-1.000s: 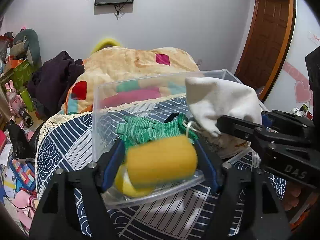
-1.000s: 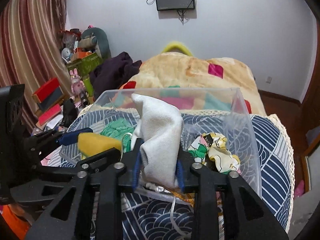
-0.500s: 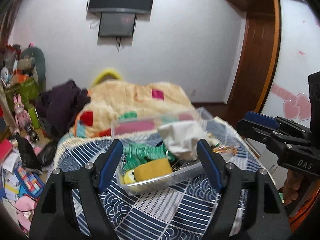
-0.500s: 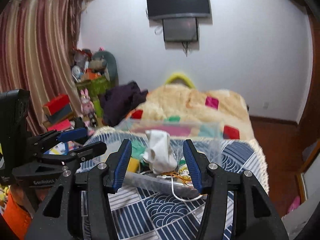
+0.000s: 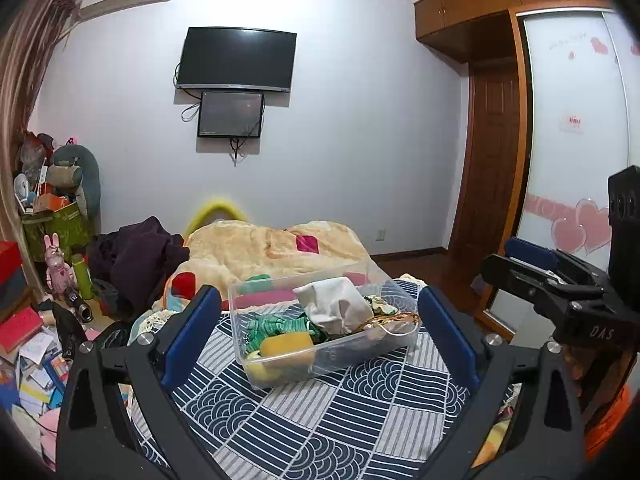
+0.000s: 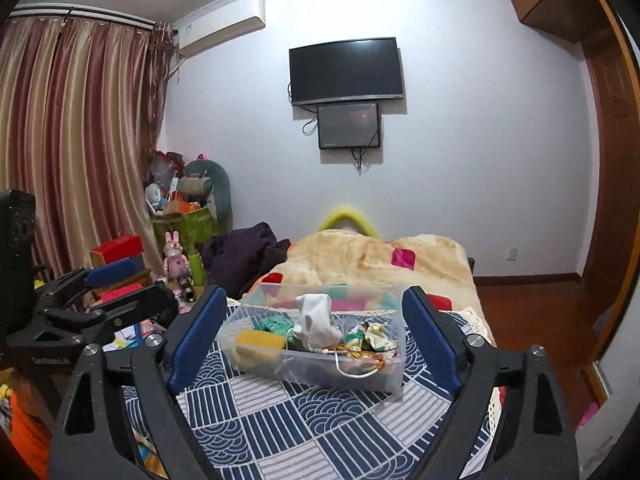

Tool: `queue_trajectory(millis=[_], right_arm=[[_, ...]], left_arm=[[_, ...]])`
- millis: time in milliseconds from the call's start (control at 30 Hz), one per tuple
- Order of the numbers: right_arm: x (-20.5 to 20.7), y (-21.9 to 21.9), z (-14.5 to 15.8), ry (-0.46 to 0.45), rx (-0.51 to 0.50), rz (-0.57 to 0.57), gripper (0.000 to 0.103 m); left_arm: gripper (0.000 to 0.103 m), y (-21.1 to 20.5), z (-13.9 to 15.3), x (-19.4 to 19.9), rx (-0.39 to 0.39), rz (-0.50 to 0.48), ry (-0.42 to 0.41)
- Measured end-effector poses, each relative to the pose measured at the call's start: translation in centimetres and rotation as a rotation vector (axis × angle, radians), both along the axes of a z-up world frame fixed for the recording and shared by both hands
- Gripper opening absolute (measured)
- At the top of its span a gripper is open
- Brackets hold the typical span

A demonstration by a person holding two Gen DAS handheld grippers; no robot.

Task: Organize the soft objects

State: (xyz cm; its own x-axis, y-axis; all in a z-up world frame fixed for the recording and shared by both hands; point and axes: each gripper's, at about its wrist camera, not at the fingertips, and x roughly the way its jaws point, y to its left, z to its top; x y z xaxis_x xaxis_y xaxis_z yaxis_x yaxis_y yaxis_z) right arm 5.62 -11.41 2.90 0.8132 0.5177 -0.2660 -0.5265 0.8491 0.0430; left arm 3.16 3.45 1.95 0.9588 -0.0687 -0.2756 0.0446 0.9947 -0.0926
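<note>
Clear bin [image 5: 332, 364] with white cloth [image 5: 334, 306], yellow sponge [image 5: 286, 345]; both tools spread, empty.

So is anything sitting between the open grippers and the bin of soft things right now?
Nothing visible. The left gripper and right gripper both hang open, back from the clear bin, with only bare patterned bedspread between. The sponge and white cloth lie inside it.

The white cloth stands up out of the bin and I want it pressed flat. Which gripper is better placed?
Right, probably: the white cloth sits centred between the open right gripper; the left gripper centres on the yellow sponge.
</note>
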Motion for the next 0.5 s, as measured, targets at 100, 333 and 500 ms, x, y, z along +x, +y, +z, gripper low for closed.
queue_trajectory(millis=[100,333,500], right_arm=[[-0.3,-0.3,-0.5,-0.010,0.008,-0.017,0.100],[-0.4,-0.2,-1.1,0.006,-0.007,-0.017,0.100],[-0.9,-0.3,-1.4,0.003,-0.010,-0.011,0.100]], left_arm=[[0.101,-0.2,-0.3,-0.4,0.005,0.007,-0.007],[0.102,-0.5,-1.0,-1.0,0.016,0.011,-0.005],[0.102,-0.9,-1.2,-1.0,0.027,0.005,-0.002]])
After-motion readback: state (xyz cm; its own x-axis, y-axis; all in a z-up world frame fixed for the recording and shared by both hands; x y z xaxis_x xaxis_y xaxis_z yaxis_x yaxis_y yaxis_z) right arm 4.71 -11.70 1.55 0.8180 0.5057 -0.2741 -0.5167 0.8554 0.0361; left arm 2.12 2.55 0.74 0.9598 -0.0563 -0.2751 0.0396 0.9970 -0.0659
